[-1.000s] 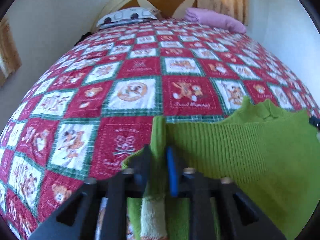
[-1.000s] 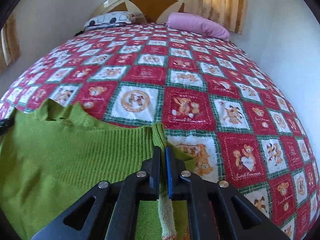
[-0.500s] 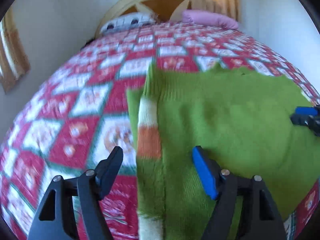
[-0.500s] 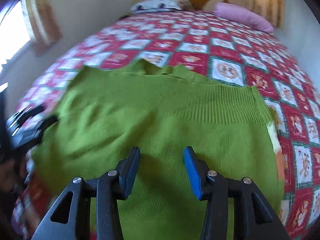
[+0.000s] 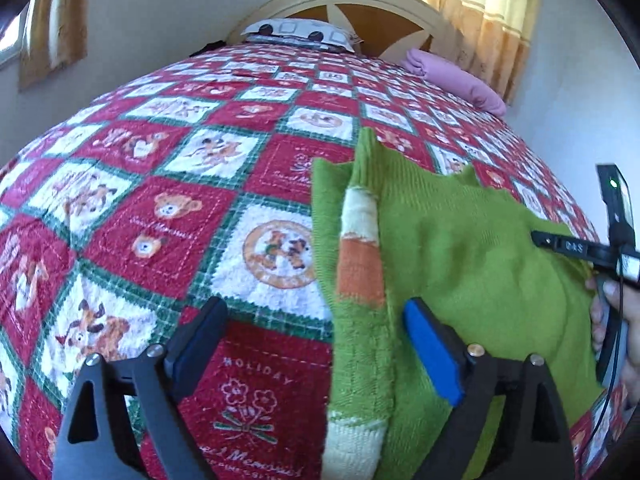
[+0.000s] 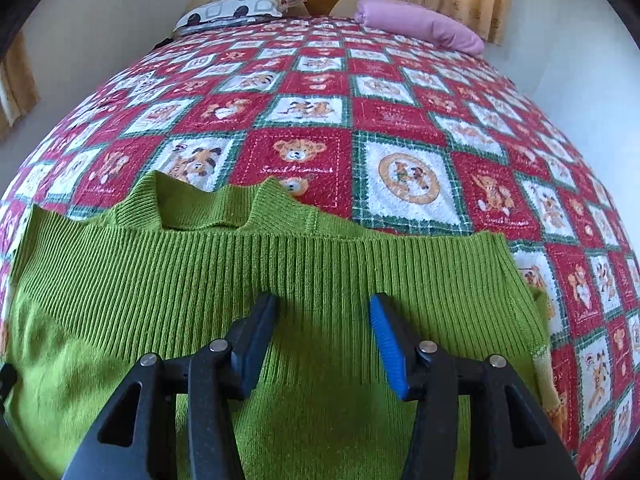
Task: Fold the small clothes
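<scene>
My left tool (image 5: 316, 344) hangs with jaws apart over the striped sleeve (image 5: 358, 264), which runs straight away from it. My right tool (image 6: 322, 336), jaws apart too, sits over the green sweater (image 6: 280, 280) on the bed (image 6: 400, 120), probably not touching.

Bed (image 6: 400, 120) under red-white teddy-bear patchwork quilt (image 5: 160, 208). Green knit sweater (image 6: 280, 280) flat near foot; patterned pillow (image 6: 236, 10), pink pillow (image 6: 420, 26) by headboard.

sweater (image 6: 280, 280) on quilt (image 6: 400, 120); pillows (image 6: 420, 26) behind
</scene>
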The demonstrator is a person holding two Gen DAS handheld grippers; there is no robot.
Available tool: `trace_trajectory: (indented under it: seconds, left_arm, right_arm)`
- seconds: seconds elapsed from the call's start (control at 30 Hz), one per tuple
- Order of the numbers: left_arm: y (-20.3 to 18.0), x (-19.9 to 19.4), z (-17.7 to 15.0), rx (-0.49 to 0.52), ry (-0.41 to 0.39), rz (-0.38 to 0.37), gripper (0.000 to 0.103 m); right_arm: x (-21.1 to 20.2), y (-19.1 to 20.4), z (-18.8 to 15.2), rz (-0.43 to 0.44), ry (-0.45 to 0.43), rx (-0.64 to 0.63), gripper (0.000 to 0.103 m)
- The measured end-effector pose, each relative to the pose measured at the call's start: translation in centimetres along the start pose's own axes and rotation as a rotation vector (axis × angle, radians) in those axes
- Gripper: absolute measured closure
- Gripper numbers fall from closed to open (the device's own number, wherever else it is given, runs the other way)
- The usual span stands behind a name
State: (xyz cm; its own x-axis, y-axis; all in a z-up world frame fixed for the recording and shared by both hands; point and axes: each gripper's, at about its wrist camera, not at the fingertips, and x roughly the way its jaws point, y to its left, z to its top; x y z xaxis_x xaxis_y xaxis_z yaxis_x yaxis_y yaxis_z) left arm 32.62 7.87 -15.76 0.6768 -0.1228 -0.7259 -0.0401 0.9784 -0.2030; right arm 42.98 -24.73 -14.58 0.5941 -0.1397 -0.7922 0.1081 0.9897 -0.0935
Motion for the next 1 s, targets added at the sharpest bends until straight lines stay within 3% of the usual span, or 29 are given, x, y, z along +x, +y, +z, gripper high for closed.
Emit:
trace_trajectory:
  seconds: [0.23,0.33,0.47,0.5,0.6,0.73,0.83,0.9,0.93,1.0]
  left_arm:
    - [0.1,-0.2,-0.2,-0.002,-0.005,0.002,0.005]
    - [-0.4,0.2,-0.1,0.025,0.015,0.027,0.004]
    - [-1.3,0.3,-0.2,0.073,0.018,0.073,0.002]
    - [-1.3,0.3,-0.2,0.077,0.017,0.079,0.002]
    - [-1.2,0.4,-0.2,0.077,0.024,0.083,0.001]
    - [-1.2,0.4,-0.2,0.076,0.028,0.087,0.0]
    - [-1.2,0.4,-0.2,0.074,0.03,0.087,0.0]
    - [-1.3,0.5,-0.2,0.073,0.033,0.082,0.0]
    - [-1.2,0.5,-0.3,0.072,0.033,0.081,0.0]
    - [-1.2,0.6,-0.2,0.072,0.034,0.082,0.0]
  right_arm:
    - [-7.8,-2.2,-4.5,0.154,-0.087,0.032,0.052]
    - [-10.5,-4.5,-8.2,0.146,-0.101,0.013,0.052]
    - [-9.4,-7.3,-12.2,0.072,-0.027,-0.01,0.053]
    - [-9.4,-8.1,-13.2,0.11,-0.042,-0.004,0.053]
    - [-11.0,-8.0,-13.6,0.095,-0.061,-0.011,0.053]
    - [-13.5,-6.3,-12.4,0.082,-0.155,-0.061,0.052]
    - [-11.9,-5.8,-11.9,0.058,-0.12,-0.081,0.052]
    - [-8.9,-6.9,-12.3,0.011,-0.016,-0.04,0.052]
    - [-8.7,-7.6,-12.5,0.042,-0.025,-0.002,0.052]
    - [-9.9,-7.0,-12.3,0.005,-0.047,-0.008,0.052]
